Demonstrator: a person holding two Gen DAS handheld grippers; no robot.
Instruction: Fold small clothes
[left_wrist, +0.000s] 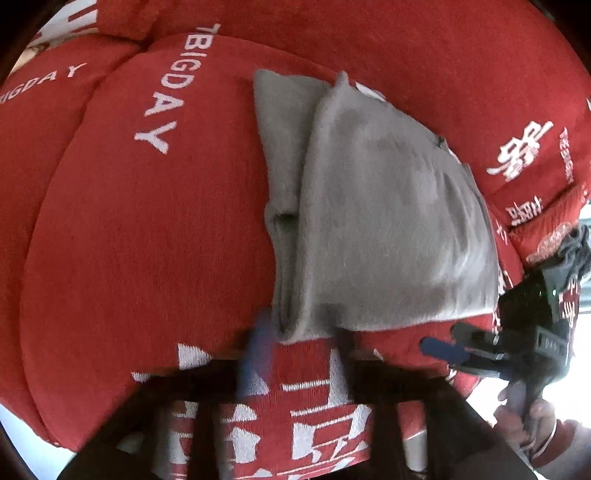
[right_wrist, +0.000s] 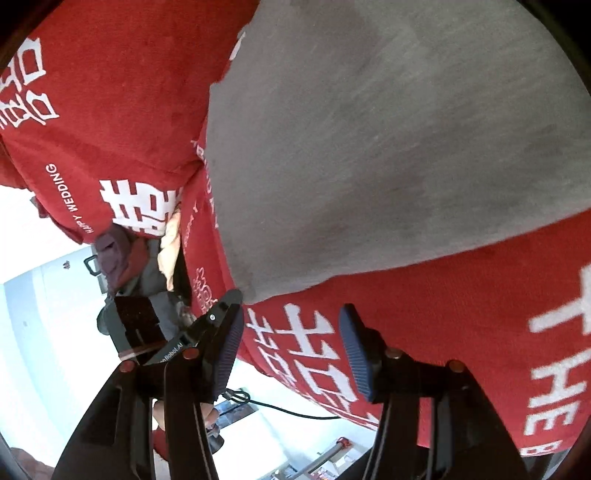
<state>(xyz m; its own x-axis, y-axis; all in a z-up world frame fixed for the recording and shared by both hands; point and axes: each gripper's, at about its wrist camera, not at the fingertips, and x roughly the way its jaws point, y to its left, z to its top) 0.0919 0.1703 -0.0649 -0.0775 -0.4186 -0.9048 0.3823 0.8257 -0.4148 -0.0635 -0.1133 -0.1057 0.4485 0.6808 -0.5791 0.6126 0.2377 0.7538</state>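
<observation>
A folded grey garment (left_wrist: 373, 206) lies on a red bedspread (left_wrist: 147, 229) printed with white lettering and large white characters. Seen from the left wrist camera, the garment sits at the middle of the spread, with the words "BIGDAY" (left_wrist: 162, 99) running down the fabric just to its left. It lies in two stacked layers, a narrower one peeking out along the left side beneath a broader top panel.

The left gripper (left_wrist: 299, 339) is at the garment's near edge. Its fingers stand well apart, one blue pad (left_wrist: 258, 354) blurred beside the garment's near left corner; whether the fingers touch the cloth cannot be told through the blur.

The right gripper (right_wrist: 291, 350) is just off the garment's near right corner, over the bedspread's edge. From its own camera, its two ribbed blue pads (right_wrist: 231, 350) are spread wide with nothing between them, and the garment's corner (right_wrist: 255, 291) lies just beyond the fingertips, not touching them. In the left wrist view the same gripper (left_wrist: 476, 347) appears to the garment's right, held by a person's hand (left_wrist: 524, 417).
</observation>
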